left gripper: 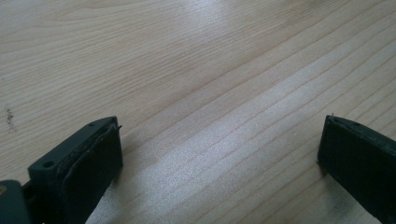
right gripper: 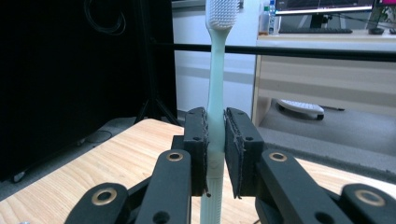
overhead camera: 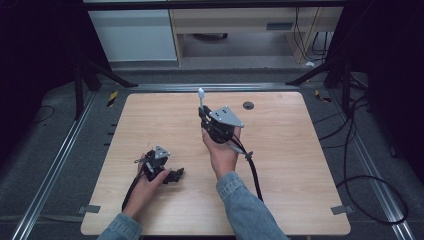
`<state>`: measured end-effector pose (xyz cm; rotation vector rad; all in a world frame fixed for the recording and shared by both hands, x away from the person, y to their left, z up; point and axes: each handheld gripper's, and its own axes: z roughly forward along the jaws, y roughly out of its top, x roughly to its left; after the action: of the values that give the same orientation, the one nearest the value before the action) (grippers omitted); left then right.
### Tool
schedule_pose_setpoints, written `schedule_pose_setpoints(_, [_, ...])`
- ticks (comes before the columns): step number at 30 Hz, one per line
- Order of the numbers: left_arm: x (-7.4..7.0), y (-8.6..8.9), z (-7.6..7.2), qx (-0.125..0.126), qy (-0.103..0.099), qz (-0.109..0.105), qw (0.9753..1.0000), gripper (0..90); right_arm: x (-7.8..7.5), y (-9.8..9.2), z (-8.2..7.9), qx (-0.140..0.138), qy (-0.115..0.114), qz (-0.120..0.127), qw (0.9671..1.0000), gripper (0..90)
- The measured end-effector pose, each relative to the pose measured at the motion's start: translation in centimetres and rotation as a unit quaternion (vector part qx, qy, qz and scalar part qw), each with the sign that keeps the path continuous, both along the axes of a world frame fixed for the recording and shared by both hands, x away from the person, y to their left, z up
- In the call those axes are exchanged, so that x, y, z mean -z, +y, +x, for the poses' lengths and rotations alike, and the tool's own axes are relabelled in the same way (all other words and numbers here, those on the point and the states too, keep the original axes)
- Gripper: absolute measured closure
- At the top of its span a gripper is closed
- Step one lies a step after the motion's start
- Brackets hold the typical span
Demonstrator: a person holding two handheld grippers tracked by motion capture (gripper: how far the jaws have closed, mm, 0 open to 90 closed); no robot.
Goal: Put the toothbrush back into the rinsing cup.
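**Toothbrush lifted and held upright; nowhere yet to put it**

The pick-up looks done: the right gripper (right gripper: 215,154) has its jaws closed on the lower handle of a pale green toothbrush (right gripper: 215,93), which hangs clear of the wooden table (overhead camera: 280,165). What is left I judge to be the carrying and setting down, though no cup or holder shows on the table to say where.

In the right gripper view the toothbrush's long axis runs straight up between the jaws, white bristle head at the top, the butt of the handle poking out below the pads. From the high view the toothbrush (overhead camera: 201,98) sits just beyond the right gripper (overhead camera: 204,114), head pointing toward the far edge of the table, near a small dark round grommet (overhead camera: 248,105).

The left gripper (overhead camera: 176,174) rests low on the table, on the near side of the right gripper, jaws wide apart with nothing but bare wood between them (idle, as far as I can judge).
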<state>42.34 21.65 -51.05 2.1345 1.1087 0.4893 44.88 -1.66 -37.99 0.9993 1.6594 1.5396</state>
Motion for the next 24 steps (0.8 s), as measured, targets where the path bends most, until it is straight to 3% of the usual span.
schedule_pose_setpoints(24, [0.0, -0.01, 0.01, 0.0, 0.0, 0.0, 1.0, 0.0, 0.2, 0.23, 0.43, -0.006, -0.032, 0.007, 0.9995, 79.4])
